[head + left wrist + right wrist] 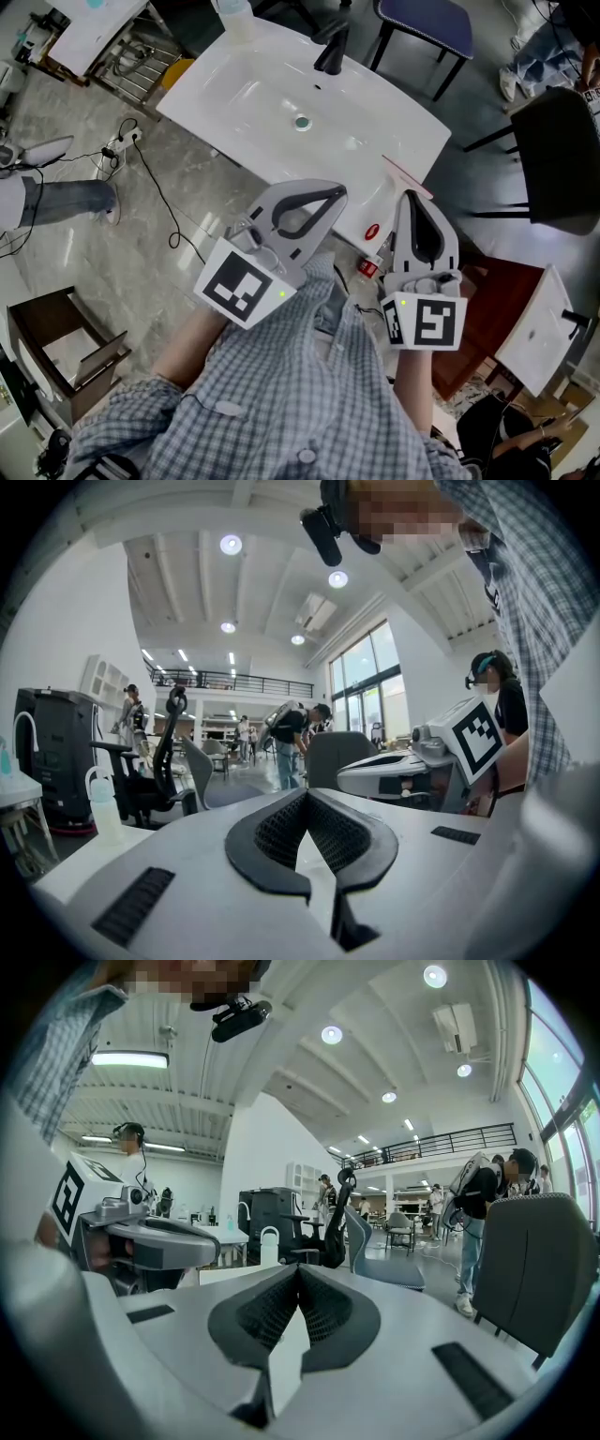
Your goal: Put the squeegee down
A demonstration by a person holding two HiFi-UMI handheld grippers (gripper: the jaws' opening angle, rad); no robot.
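- Head view: a white sink (242,94) takes up the counter ahead of me.
- Left gripper (337,194): jaws clenched, nothing in them.
- Right gripper (411,199): jaws clenched, also empty.
- Squeegee (405,175) lies on the sink's right rim, just beyond my right gripper.

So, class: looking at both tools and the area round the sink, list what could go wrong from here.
1. The red can sits by the near edge of the sink, close to the right tool; a forward swing could knock it off.
2. A cable and power strip lie on the floor beside the sink: a trip hazard.
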